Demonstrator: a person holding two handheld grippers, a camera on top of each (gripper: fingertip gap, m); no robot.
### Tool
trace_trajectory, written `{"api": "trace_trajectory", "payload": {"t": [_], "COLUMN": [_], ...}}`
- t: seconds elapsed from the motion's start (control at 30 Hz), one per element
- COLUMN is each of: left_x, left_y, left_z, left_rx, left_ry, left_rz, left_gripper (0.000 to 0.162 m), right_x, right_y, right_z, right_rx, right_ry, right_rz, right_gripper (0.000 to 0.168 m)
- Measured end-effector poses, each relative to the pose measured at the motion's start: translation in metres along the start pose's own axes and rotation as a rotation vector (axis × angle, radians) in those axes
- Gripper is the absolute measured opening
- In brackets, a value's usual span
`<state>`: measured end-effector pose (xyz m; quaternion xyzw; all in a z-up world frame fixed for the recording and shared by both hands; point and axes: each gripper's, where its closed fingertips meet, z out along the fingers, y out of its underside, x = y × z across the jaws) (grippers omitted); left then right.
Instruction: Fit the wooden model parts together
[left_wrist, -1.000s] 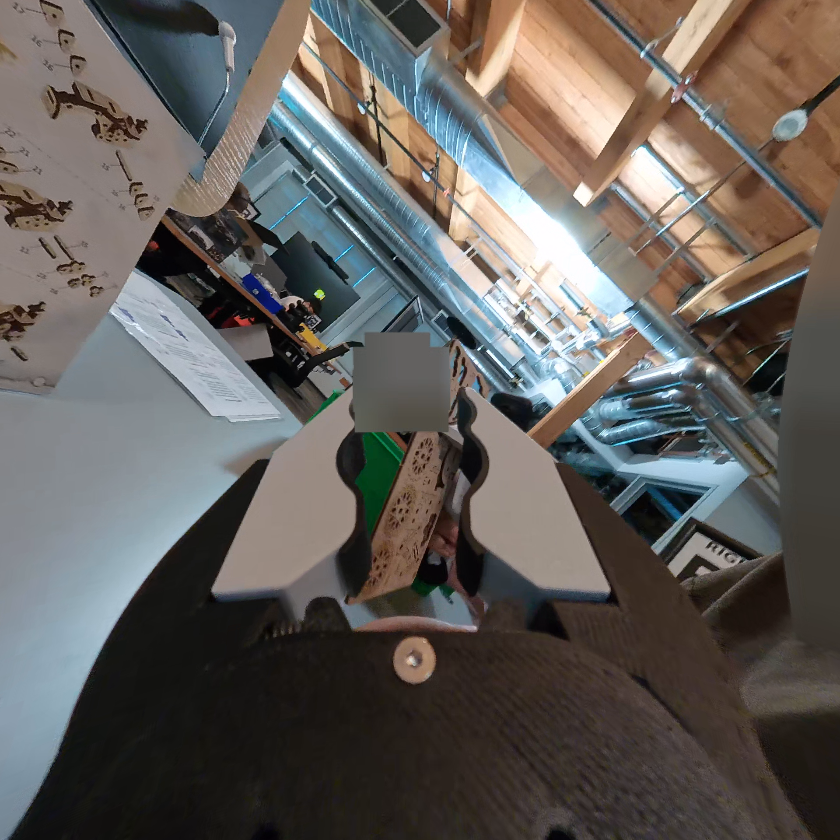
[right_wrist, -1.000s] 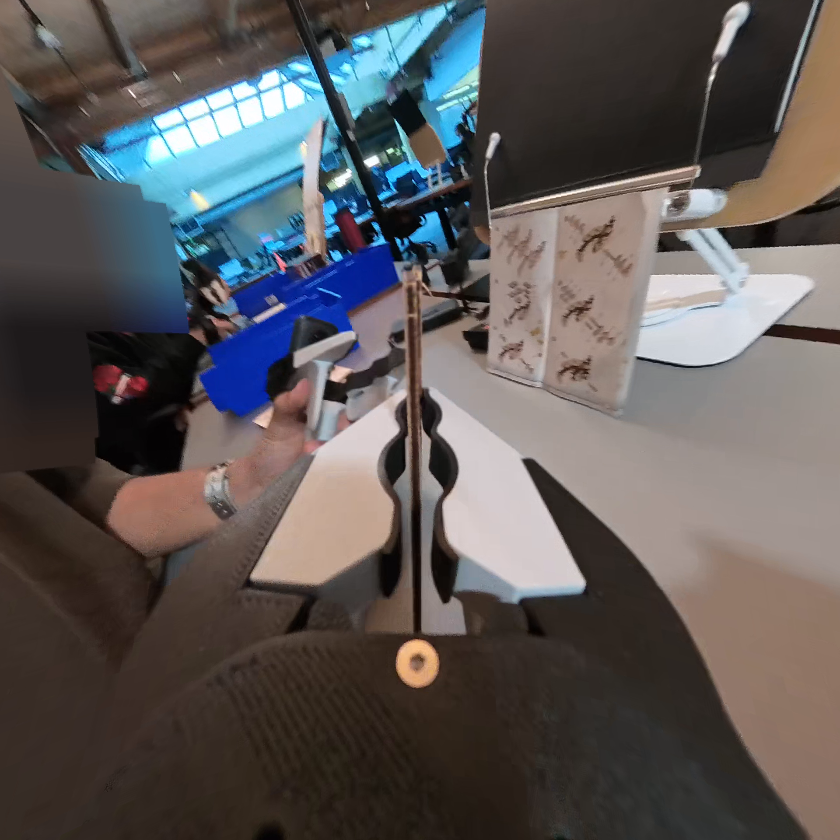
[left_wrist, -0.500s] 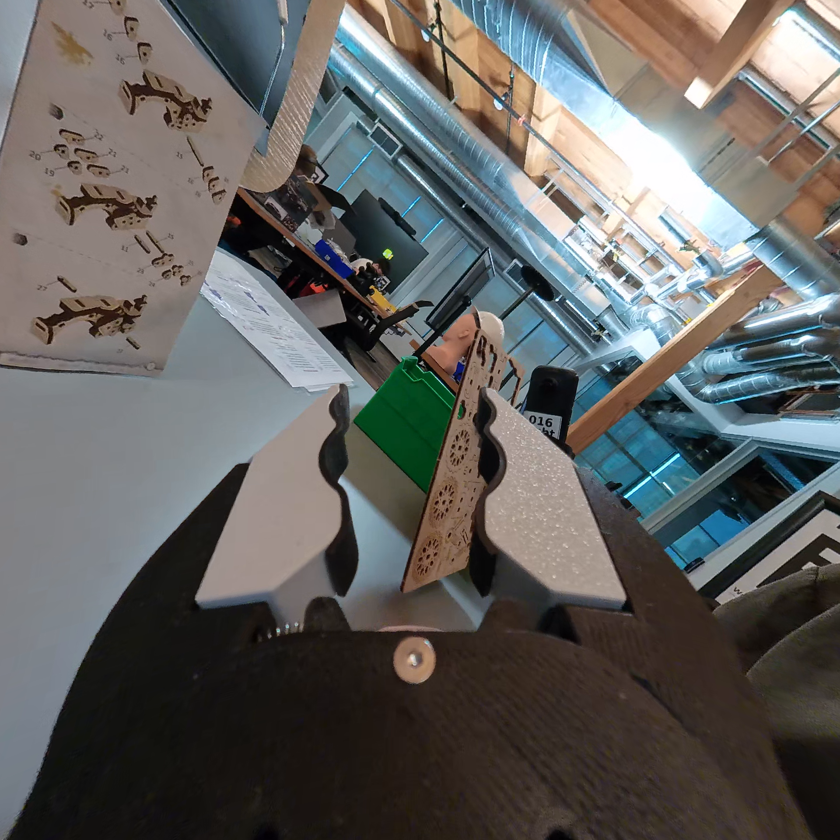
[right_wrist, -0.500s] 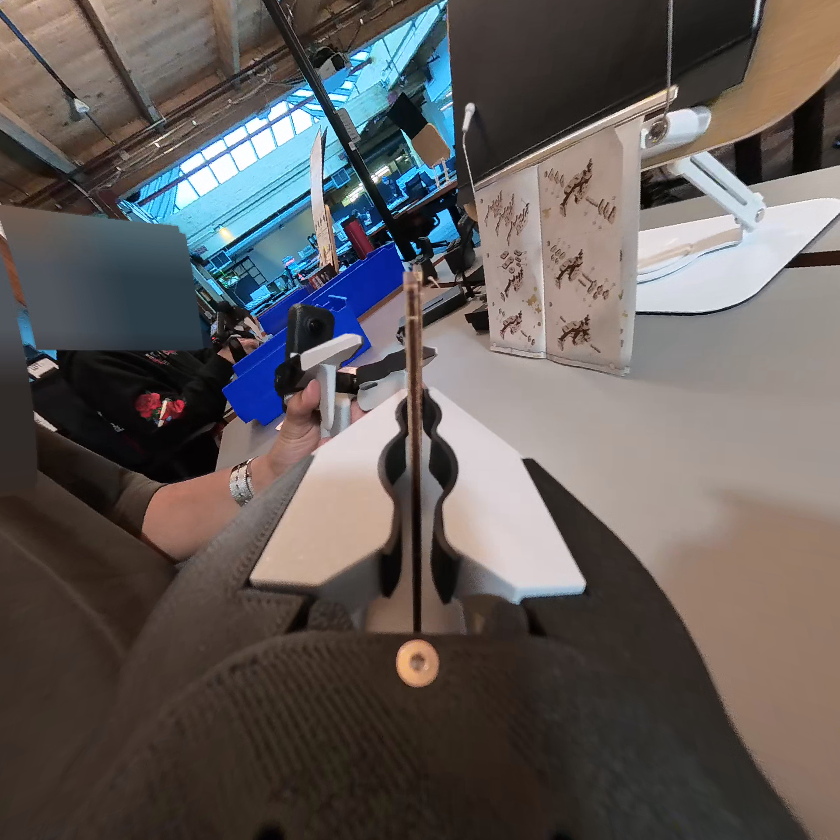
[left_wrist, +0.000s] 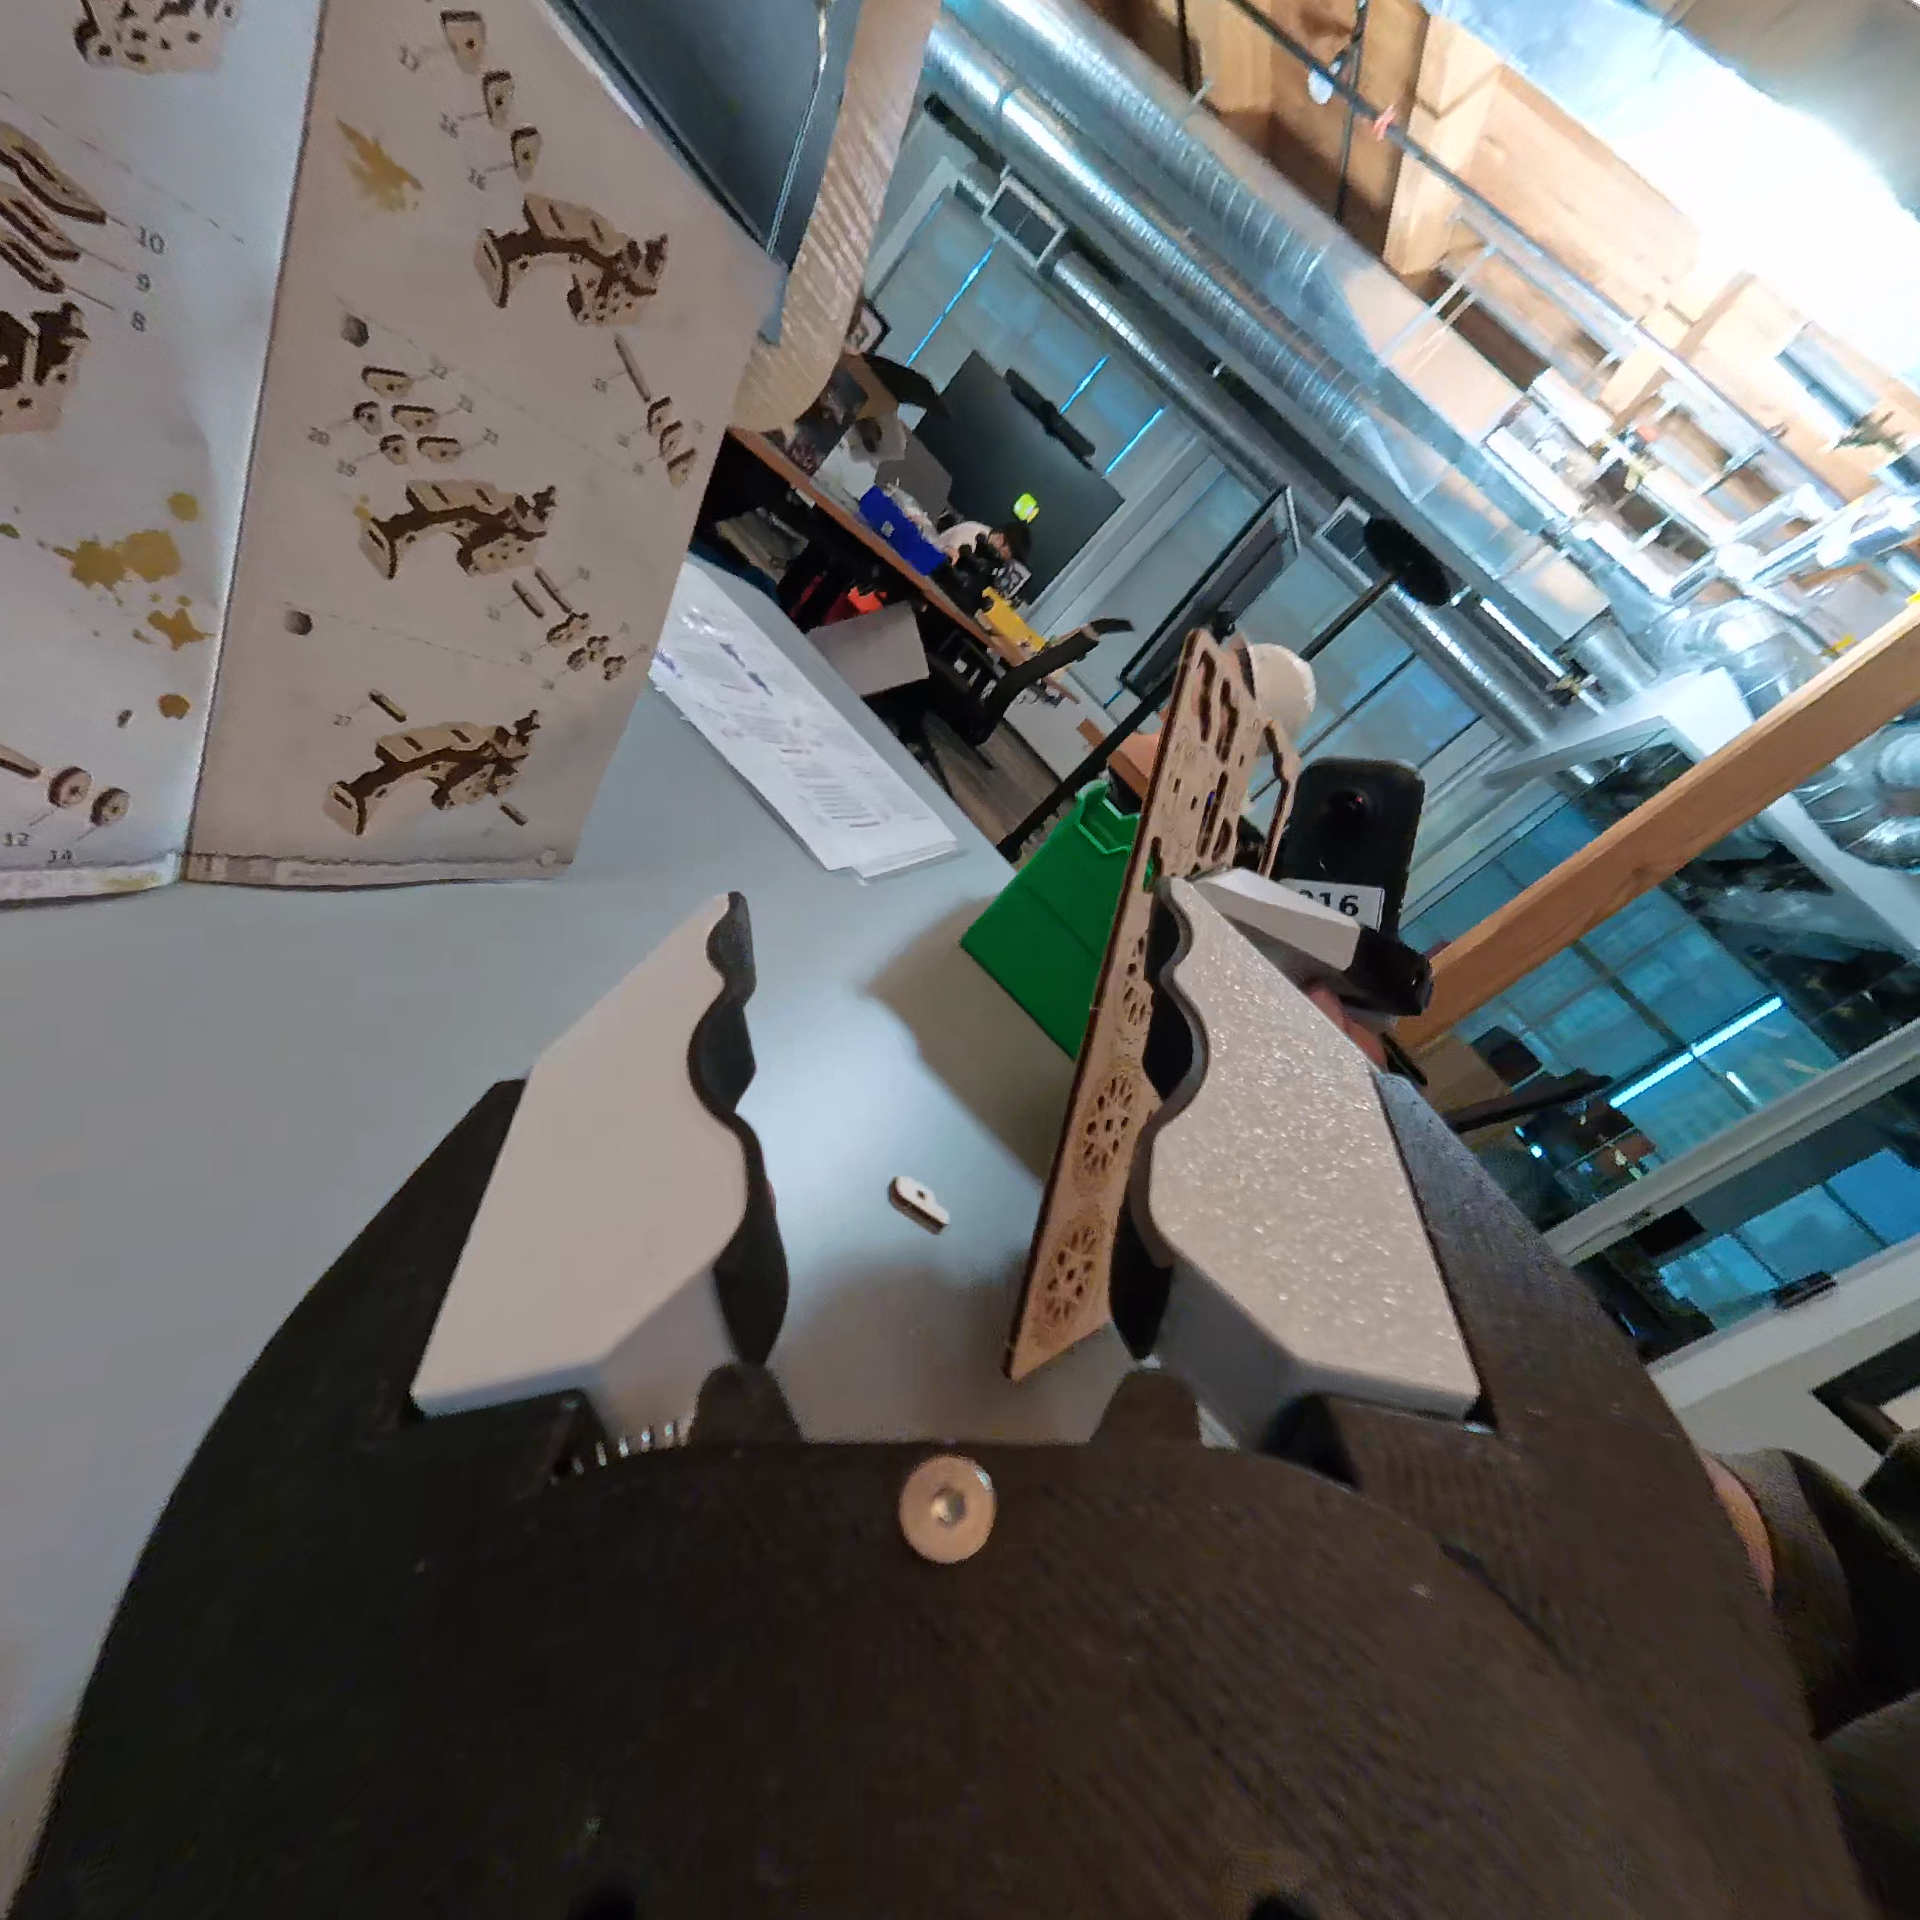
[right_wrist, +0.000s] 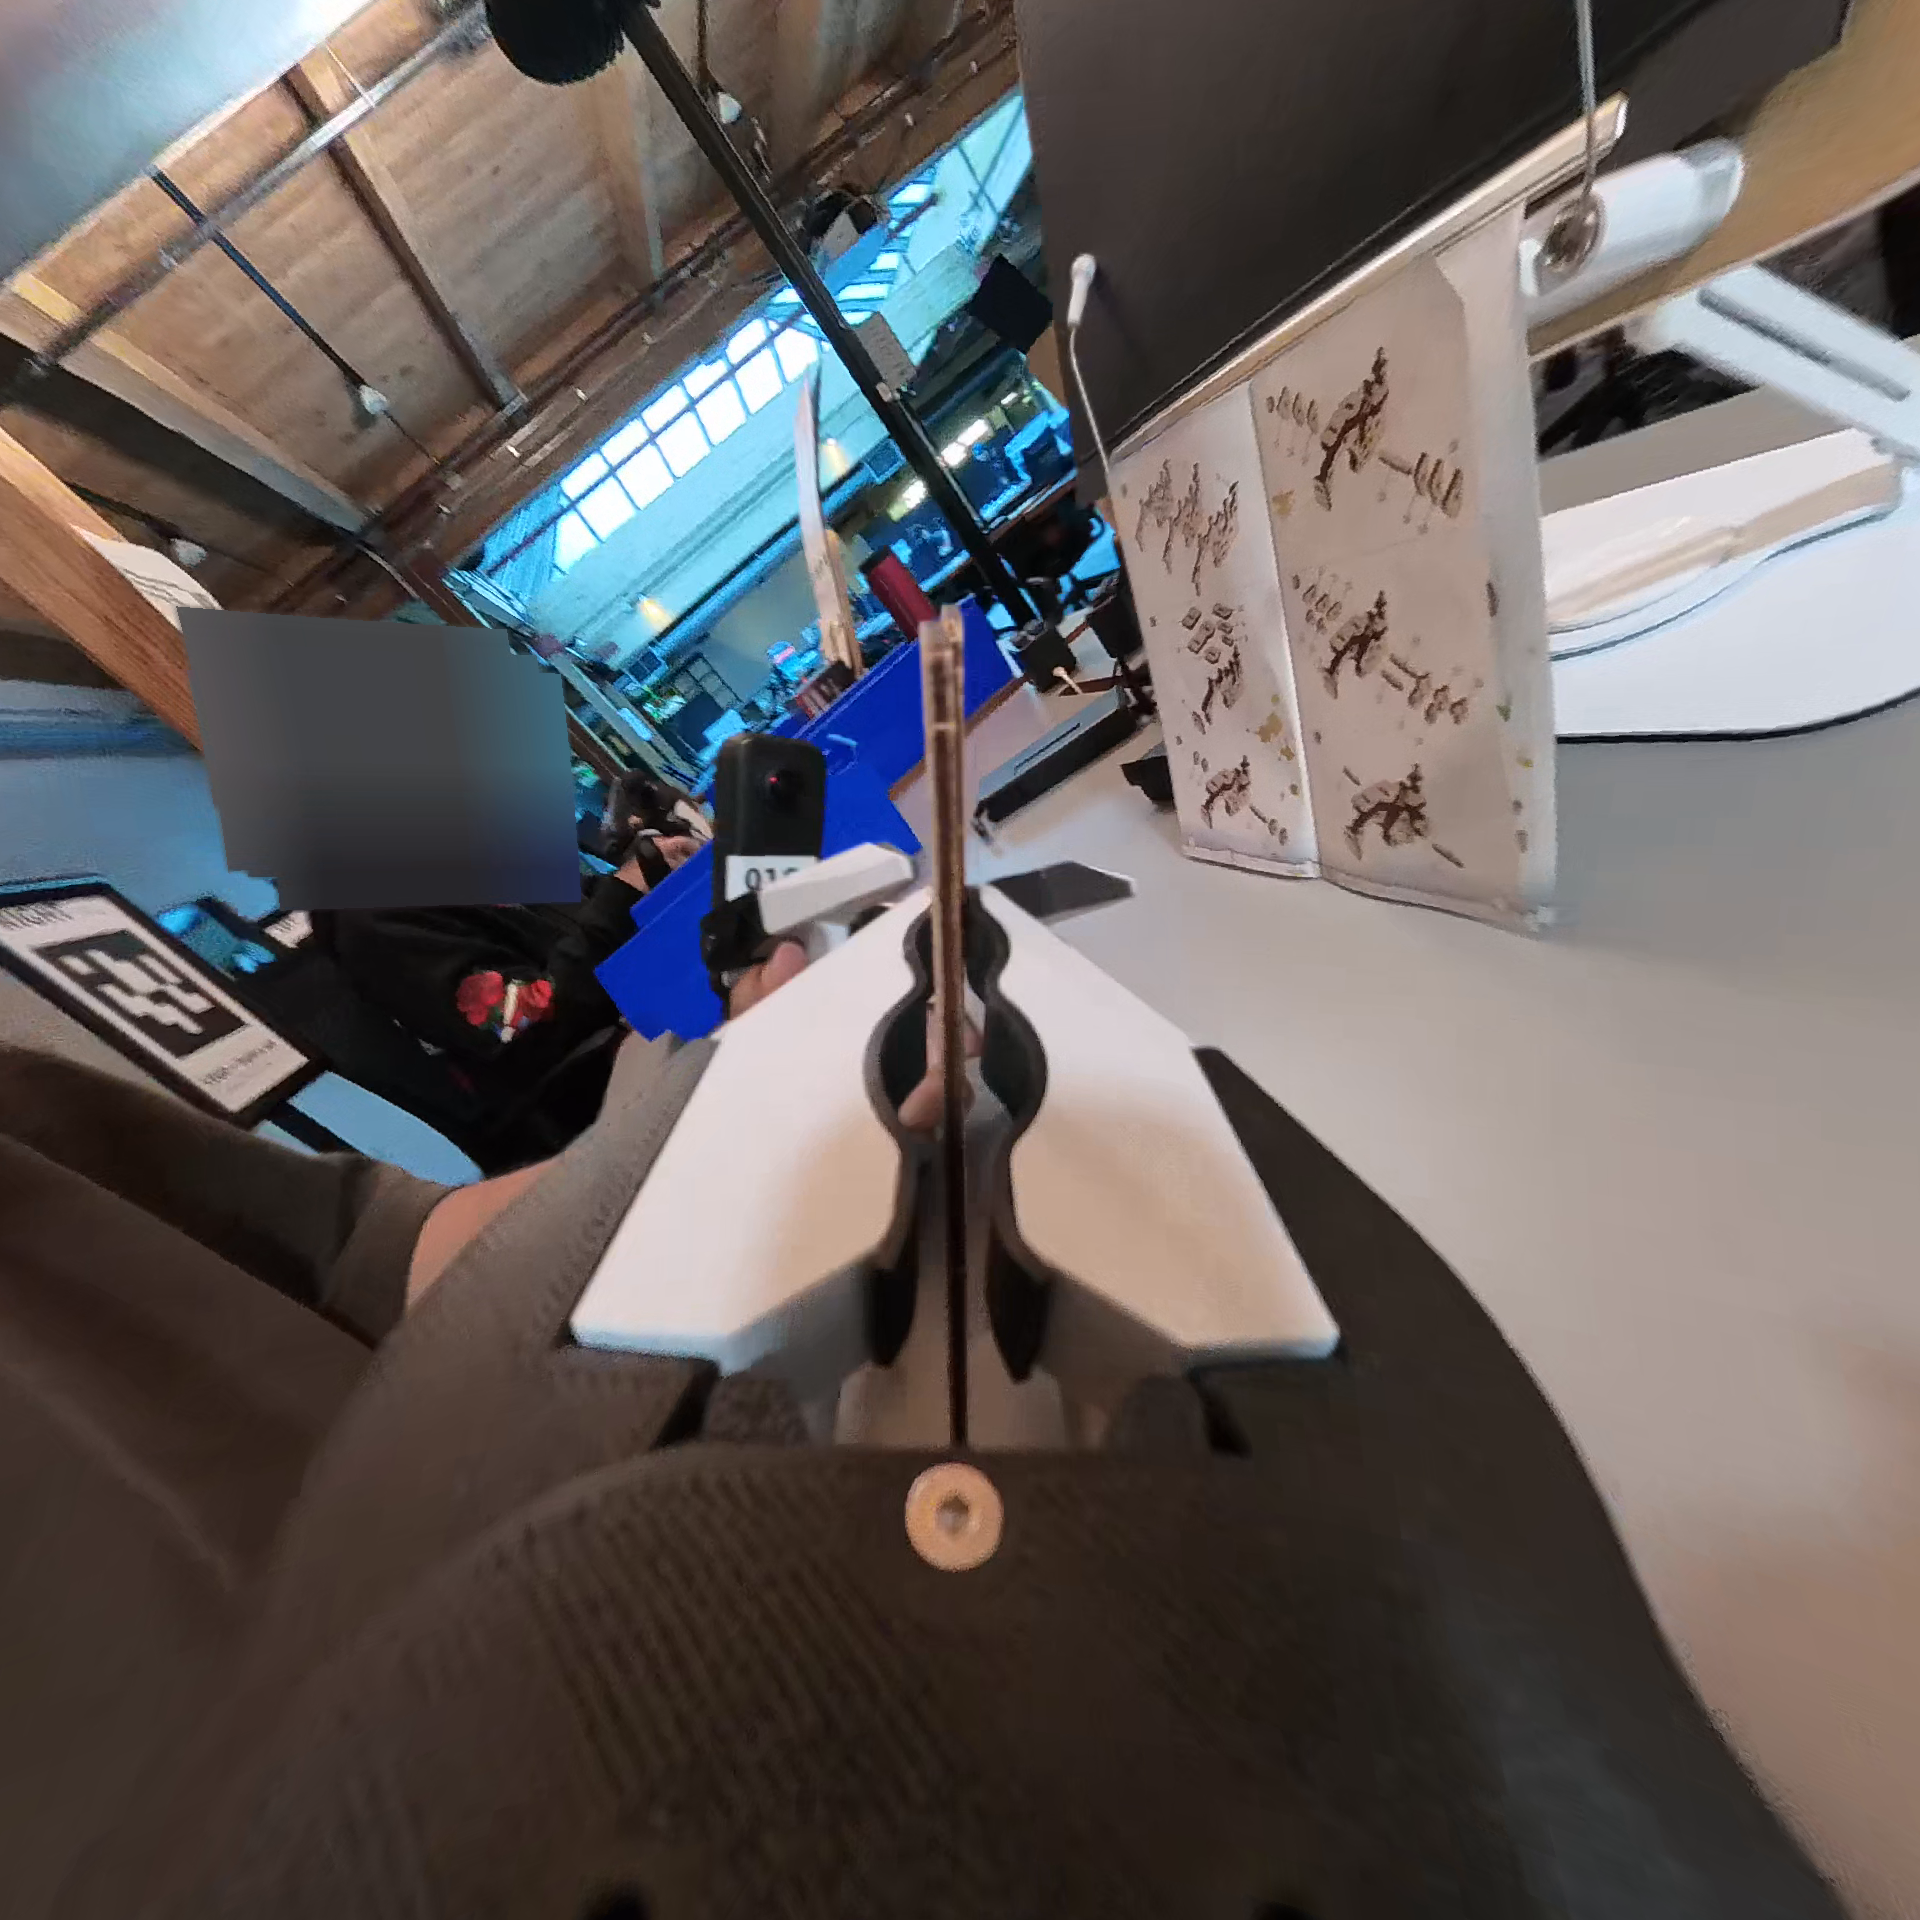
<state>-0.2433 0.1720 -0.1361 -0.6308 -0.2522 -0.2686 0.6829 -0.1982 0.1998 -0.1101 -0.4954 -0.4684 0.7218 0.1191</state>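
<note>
A thin laser-cut wooden sheet (left_wrist: 1112, 1091) with gear shapes stands upright over the grey table (left_wrist: 260, 1091). My right gripper (right_wrist: 951, 914) is shut on it and sees the sheet (right_wrist: 945, 748) edge-on. My left gripper (left_wrist: 951, 904) is open wide. The sheet stands just inside its right finger (left_wrist: 1278, 1174), with a clear gap to the left finger. A small loose wooden piece (left_wrist: 920, 1203) lies on the table between the left gripper's fingers. The right gripper (left_wrist: 1288, 925) shows behind the sheet in the left wrist view. The left gripper (right_wrist: 831, 894) shows beyond the sheet in the right wrist view.
A folded instruction sheet (left_wrist: 416, 468) stands at the back of the table, also in the right wrist view (right_wrist: 1371, 644). A green bin (left_wrist: 1049, 935) and printed papers (left_wrist: 800, 758) lie beyond the left gripper. Blue bins (right_wrist: 831, 748) and a white monitor base (right_wrist: 1714, 623) are farther off.
My left gripper has opened wide and no longer closes on the wooden sheet. Its view has tilted down to the table, where the small piece now shows. The right gripper keeps its hold.
</note>
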Motion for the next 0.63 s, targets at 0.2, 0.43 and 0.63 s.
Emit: {"api": "trace_trajectory", "payload": {"t": [0.2,0.43,0.63], "left_x": [0.004,-0.001,0.009], "left_y": [0.005,-0.002,0.005], "left_z": [0.001,0.011,0.012], "left_rx": [-0.041,0.004,-0.037], "left_ry": [0.149,0.143,0.194], "left_rz": [-0.092,-0.043,0.012], "left_gripper": [0.051,0.044,0.044], "right_x": [0.02,0.024,0.019], "right_y": [0.025,0.032,0.033], "right_z": [0.014,0.017,0.014], "right_rx": [-0.033,-0.051,-0.063], "right_ry": [-0.004,-0.009,-0.075], "right_rz": [0.118,0.124,0.148], "right_gripper": [0.0,0.0,0.001]}}
